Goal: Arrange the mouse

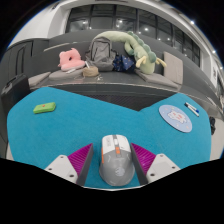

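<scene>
The claw [115, 163] is held low and level over the teal bench [90, 125], clenched on a grey mouse [115, 160], both pink pads [83, 158] pressing its sides. The mouse points forward, pale grey with an orange mark at the wheel. Beyond the claw to the right lies a round white disc [175, 117]; to the left, a small green block [44, 107]
</scene>
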The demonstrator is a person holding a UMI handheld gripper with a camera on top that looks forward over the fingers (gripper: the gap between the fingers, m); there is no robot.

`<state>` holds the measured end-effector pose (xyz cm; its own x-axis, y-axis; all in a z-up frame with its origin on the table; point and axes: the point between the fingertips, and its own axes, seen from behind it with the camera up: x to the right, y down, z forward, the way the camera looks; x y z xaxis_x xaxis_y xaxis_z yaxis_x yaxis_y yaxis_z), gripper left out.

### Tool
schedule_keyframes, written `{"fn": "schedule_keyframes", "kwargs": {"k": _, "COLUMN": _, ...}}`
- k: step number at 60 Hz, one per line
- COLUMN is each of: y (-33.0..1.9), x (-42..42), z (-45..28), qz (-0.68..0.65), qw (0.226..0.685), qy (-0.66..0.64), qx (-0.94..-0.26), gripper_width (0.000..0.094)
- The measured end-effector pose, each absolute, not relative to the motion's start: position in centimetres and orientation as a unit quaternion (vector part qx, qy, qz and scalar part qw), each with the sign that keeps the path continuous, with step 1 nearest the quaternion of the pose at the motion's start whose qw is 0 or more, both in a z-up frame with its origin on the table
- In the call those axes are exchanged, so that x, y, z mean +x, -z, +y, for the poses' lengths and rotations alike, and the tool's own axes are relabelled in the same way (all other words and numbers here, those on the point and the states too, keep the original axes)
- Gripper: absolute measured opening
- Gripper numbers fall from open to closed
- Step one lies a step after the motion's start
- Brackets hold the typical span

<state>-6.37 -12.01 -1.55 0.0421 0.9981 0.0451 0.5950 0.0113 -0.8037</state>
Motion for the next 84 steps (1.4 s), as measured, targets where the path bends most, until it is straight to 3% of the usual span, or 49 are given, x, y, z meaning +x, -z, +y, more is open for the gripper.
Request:
{"fn": "schedule_keyframes", "kwargs": {"k": 1, "y": 1.6, "x": -6.4, "z": -11.9, "qz": -0.625, "qw": 0.340, "qy": -0.297, "qx": -0.636, "gripper_width": 0.0740}}
{"fn": "schedule_keyframes", "kwargs": {"k": 4, "y": 1.6, "x": -6.6, "z": -11.3, "qz": -0.626, "qw": 0.350, "qy": -0.292, "qx": -0.633, "gripper_width": 0.0475}}
{"fn": "schedule_keyframes", "kwargs": {"k": 13, "y": 1.4, "x": -6.6, "z": -11.9, "qz": -0.627, "qw": 0.331, "qy": -0.308, "qx": -0.635, "gripper_width": 0.0372}}
{"fn": "schedule_keyframes", "kwargs": {"k": 23, "y": -2.5, "x": -7.5, "z": -10.1, "qz": -0.604, "qw": 0.331, "qy": -0.340, "qx": -0.641, "gripper_width": 0.0342}}
{"fn": "schedule_keyframes", "kwargs": {"k": 36, "y": -12.7, "x": -13.7, "z": 1.1, "qz": -0.566, "qw": 0.406, "qy": -0.366, "qx": -0.617, "gripper_width": 0.0342}}
{"fn": "schedule_keyframes", "kwargs": {"k": 41, "y": -14.1, "x": -16.3, "z": 7.1, "qz": -0.560, "qw": 0.428, "qy": -0.356, "qx": -0.613, "gripper_width": 0.0349}}
{"fn": "schedule_keyframes", "kwargs": {"k": 51, "y": -9.4, "x": -19.6, "z": 16.7, "qz": -0.572, "qw": 0.430, "qy": -0.302, "qx": -0.630, "gripper_width": 0.0363}}
{"fn": "schedule_keyframes", "kwargs": {"k": 60, "y": -2.7, "x": -20.1, "z": 18.0, "qz": -0.585, "qw": 0.361, "qy": -0.300, "qx": -0.661, "gripper_width": 0.0363}}
{"fn": "schedule_keyframes", "kwargs": {"k": 66, "y": 0.1, "x": -20.3, "z": 19.0, "qz": -0.581, "qw": 0.345, "qy": -0.281, "qx": -0.681, "gripper_width": 0.0367}}
{"fn": "schedule_keyframes", "kwargs": {"k": 71, "y": 2.2, "x": -19.7, "z": 19.8, "qz": -0.573, "qw": 0.325, "qy": -0.269, "qx": -0.702, "gripper_width": 0.0423}}
{"fn": "schedule_keyframes", "kwargs": {"k": 77, "y": 2.1, "x": -19.6, "z": 19.6, "qz": -0.592, "qw": 0.327, "qy": -0.265, "qx": -0.688, "gripper_width": 0.0507}}
{"fn": "schedule_keyframes", "kwargs": {"k": 84, "y": 1.2, "x": -18.7, "z": 20.7, "qz": -0.598, "qw": 0.335, "qy": -0.243, "qx": -0.686, "gripper_width": 0.0880}}
